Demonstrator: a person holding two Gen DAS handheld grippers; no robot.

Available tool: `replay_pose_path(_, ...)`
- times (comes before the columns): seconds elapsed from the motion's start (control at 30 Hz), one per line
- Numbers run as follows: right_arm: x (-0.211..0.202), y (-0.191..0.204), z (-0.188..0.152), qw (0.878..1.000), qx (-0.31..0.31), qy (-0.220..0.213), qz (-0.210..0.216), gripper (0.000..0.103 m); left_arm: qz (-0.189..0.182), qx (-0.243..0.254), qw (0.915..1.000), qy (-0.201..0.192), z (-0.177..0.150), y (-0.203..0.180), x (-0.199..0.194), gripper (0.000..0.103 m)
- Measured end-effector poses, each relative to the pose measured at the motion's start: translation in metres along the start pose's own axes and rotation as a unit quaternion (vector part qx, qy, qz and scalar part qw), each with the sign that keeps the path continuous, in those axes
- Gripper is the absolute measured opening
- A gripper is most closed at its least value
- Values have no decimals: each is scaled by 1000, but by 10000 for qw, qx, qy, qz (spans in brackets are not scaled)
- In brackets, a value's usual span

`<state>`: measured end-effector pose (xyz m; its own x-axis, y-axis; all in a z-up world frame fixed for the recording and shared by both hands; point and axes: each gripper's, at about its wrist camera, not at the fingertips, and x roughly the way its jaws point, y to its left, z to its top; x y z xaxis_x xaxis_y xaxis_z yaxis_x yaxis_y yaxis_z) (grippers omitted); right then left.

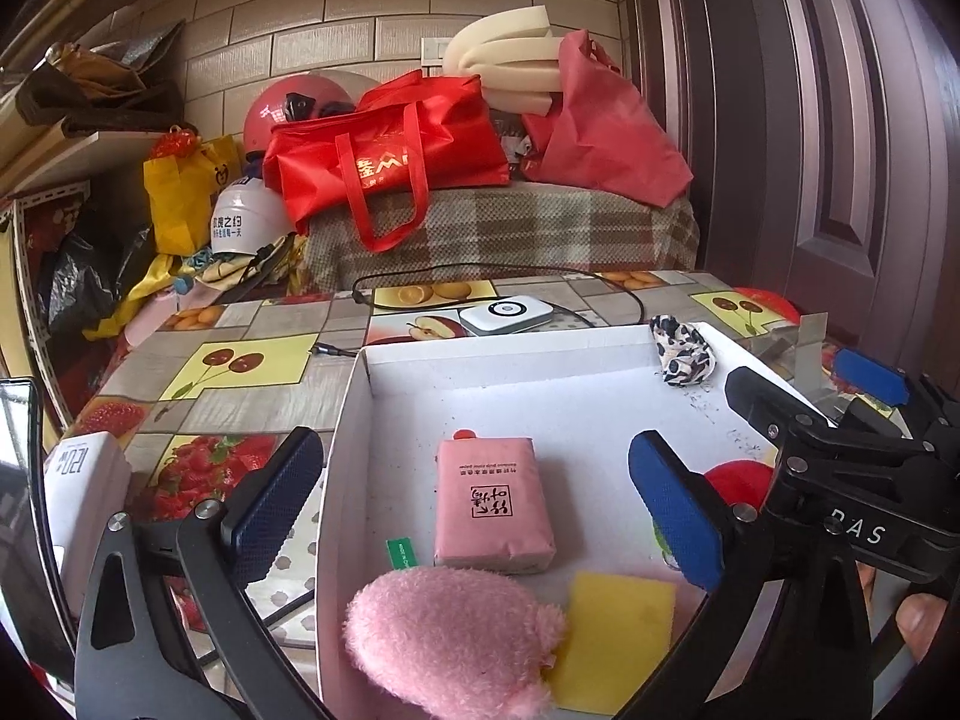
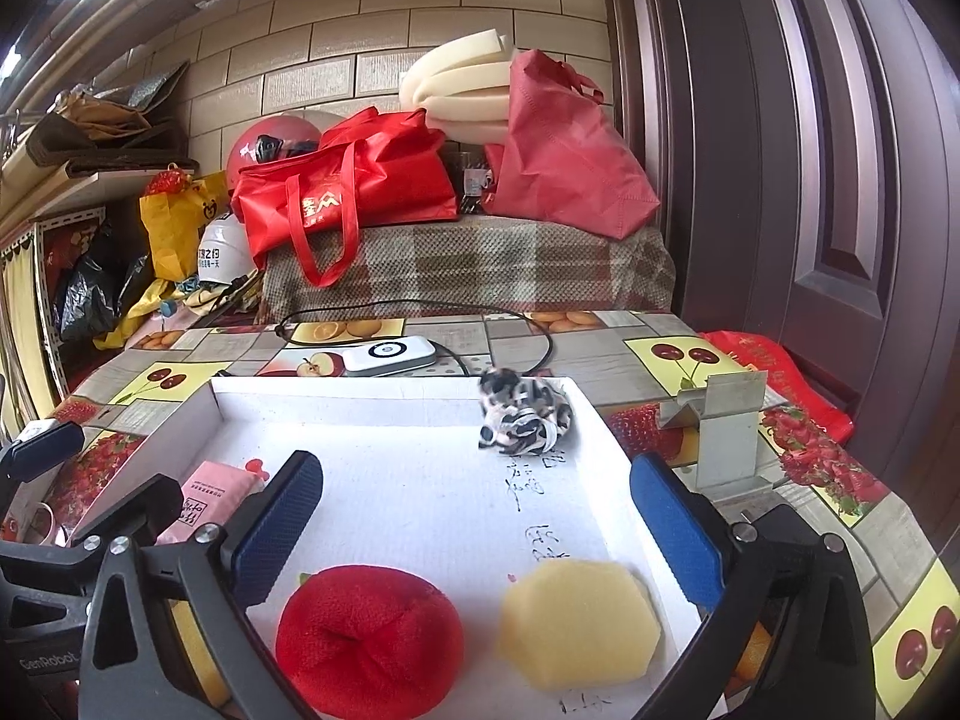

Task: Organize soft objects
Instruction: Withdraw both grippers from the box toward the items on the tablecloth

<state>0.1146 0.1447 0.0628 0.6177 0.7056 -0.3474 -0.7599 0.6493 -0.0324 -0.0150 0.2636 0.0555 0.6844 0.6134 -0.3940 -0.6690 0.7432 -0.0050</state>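
A white cardboard box [image 1: 420,354] [image 2: 372,387] lies on the table. In it are a pink tissue pack [image 1: 492,504] [image 2: 207,495], a pink plush toy [image 1: 450,636], a yellow square sponge [image 1: 618,630], a red mesh pouf [image 2: 369,630] [image 1: 735,480], a pale yellow hexagonal sponge [image 2: 576,621] and a black-and-white cloth scrunchie [image 1: 684,351] [image 2: 525,414] at the far right corner. My left gripper [image 1: 474,510] is open and empty over the tissue pack. My right gripper [image 2: 477,528] is open and empty above the pouf and hexagonal sponge.
The table wears a fruit-print cloth [image 2: 690,360]. Behind the box lie a white device [image 1: 507,313] [image 2: 390,355] and a black cable [image 1: 480,270]. A metal bracket [image 2: 720,426] stands right of the box. A white box [image 1: 90,480] stands at left. Red bags [image 1: 390,162] fill the background.
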Motion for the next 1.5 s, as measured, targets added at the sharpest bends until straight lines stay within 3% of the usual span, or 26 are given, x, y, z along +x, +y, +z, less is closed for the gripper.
replay_pose_path(0.2,-6,-1,0,9999,4,-155,-20,103,-199,89,9996,-174,-1,-3,-7,103)
replay_pose_path(0.4,-12,-1,-1,9995,19,-312,-51,103,-667,34,9977,-97,-1,-4,-9,103)
replay_pose_path(0.57,-16,-2,-3,9995,138,-249,168,103,-1024,-328,9942,100,-3,5,-9,103)
replay_pose_path(0.93,-38,-6,-16,9975,561,-3,437,103,-1313,-788,9875,375,-18,8,-30,103)
replay_pose_path(1.1,-47,-7,-22,9961,730,119,480,103,-1616,-1094,9782,717,-29,8,-37,103)
replay_pose_path(1.37,-73,-3,-31,9950,790,118,593,103,-1742,-1164,9749,753,-48,1,-74,103)
replay_pose_path(1.5,-85,-3,-39,9920,965,187,798,103,-1955,-1158,9686,1012,-60,-5,-89,103)
